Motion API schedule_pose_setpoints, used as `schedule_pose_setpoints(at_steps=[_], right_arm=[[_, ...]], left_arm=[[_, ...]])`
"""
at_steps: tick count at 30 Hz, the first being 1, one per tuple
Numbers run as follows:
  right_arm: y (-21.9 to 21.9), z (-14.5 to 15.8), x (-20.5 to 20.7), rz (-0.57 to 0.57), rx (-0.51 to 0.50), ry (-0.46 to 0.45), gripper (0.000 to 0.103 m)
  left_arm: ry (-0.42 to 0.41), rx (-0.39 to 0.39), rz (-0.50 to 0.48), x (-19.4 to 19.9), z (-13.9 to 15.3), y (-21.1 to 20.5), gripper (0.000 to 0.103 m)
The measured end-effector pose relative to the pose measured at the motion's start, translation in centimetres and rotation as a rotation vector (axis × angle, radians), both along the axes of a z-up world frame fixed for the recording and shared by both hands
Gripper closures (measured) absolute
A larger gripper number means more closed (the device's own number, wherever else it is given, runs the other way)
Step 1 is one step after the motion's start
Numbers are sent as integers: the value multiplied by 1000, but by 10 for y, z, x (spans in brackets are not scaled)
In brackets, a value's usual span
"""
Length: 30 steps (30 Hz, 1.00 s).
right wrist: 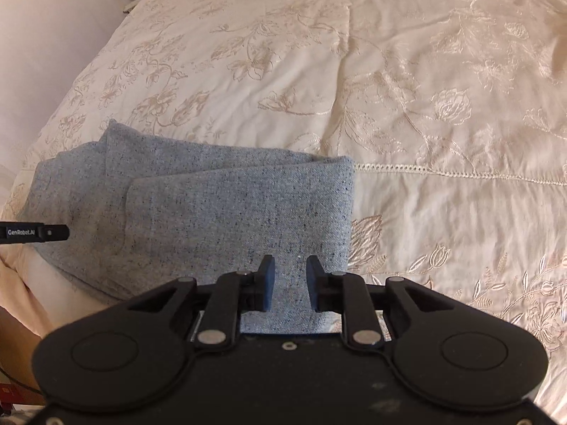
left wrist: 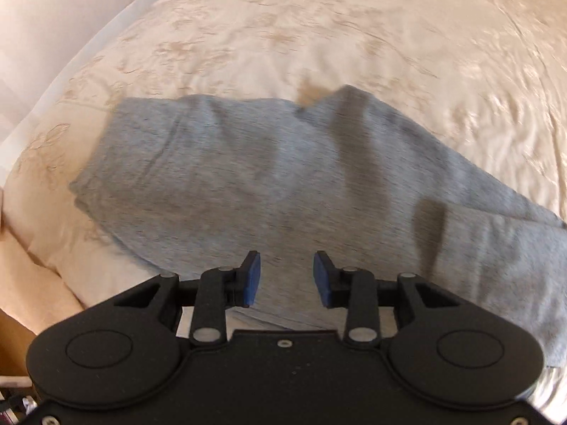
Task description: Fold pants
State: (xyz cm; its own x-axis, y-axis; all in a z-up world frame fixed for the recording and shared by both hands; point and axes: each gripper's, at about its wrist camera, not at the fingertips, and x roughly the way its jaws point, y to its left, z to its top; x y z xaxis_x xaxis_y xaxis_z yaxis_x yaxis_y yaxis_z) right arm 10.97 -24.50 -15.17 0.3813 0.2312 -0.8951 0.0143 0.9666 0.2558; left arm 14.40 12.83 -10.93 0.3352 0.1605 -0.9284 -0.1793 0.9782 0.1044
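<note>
- Grey pants (right wrist: 226,212) lie folded on the bed (right wrist: 425,106).
- Left tongs (left wrist: 287,279) above pants: parted, empty.
- Right tongs (right wrist: 290,283) above pants: narrowly parted, empty.

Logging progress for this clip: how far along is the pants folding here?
Done: the gray pants lie on the cream bedspread folded into a layered stack with a clean fold edge on the right. In hand: nothing; the left gripper and right gripper both sit open above the fabric, pinching none of it. Left: perhaps one more fold or some smoothing, since the left end looks uneven.
</note>
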Motion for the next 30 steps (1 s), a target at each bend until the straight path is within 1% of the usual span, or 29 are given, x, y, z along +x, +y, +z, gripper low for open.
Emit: schedule_pose_setpoints(at_steps=[2, 4, 7, 11, 14, 15, 17, 19, 21, 22, 23, 24, 25, 26, 27, 30], right_arm=[[8, 6, 0, -14, 0, -9, 81], [21, 12, 0, -31, -1, -13, 81], [45, 17, 2, -50, -13, -19, 81], [81, 21, 6, -72, -12, -15, 80], [112, 24, 9, -77, -27, -20, 80], [122, 26, 8, -83, -27, -20, 80], [137, 26, 10, -97, -26, -16, 80], [155, 28, 9, -107, -31, -14, 80], [169, 31, 8, -114, -39, -15, 80], [177, 33, 7, -117, -44, -15, 80], [183, 34, 6, -118, -51, -13, 80], [188, 35, 6, -118, -58, -12, 80], [192, 37, 5, -119, -66, -10, 80], [196, 39, 3, -121, -75, -7, 80], [198, 40, 1, -124, -79, -4, 80], [206, 41, 0, -141, -82, 10, 80]], left_arm=[[-7, 2, 41, 5, 6, 34, 58], [-13, 21, 68, 11, 5, 69, 58], [-11, 37, 83, 21, 4, 115, 58], [-9, 24, 85, 31, 2, 165, 58], [-1, 4, 60, 41, -4, 190, 58], [6, -7, 43, 44, -7, 195, 55], [31, -18, 0, 49, -20, 202, 54], [82, -16, -40, 53, -41, 208, 51], [117, -16, -78, 53, -62, 213, 43], [116, -16, -92, 52, -69, 215, 41], [107, -9, -98, 51, -73, 217, 31], [99, 0, -97, 50, -76, 220, 18], [92, 2, -92, 49, -79, 224, 13], [88, -14, -83, 48, -82, 230, 5], [88, -49, -72, 47, -85, 237, 2], [122, -259, 5, 47, -99, 270, 0]])
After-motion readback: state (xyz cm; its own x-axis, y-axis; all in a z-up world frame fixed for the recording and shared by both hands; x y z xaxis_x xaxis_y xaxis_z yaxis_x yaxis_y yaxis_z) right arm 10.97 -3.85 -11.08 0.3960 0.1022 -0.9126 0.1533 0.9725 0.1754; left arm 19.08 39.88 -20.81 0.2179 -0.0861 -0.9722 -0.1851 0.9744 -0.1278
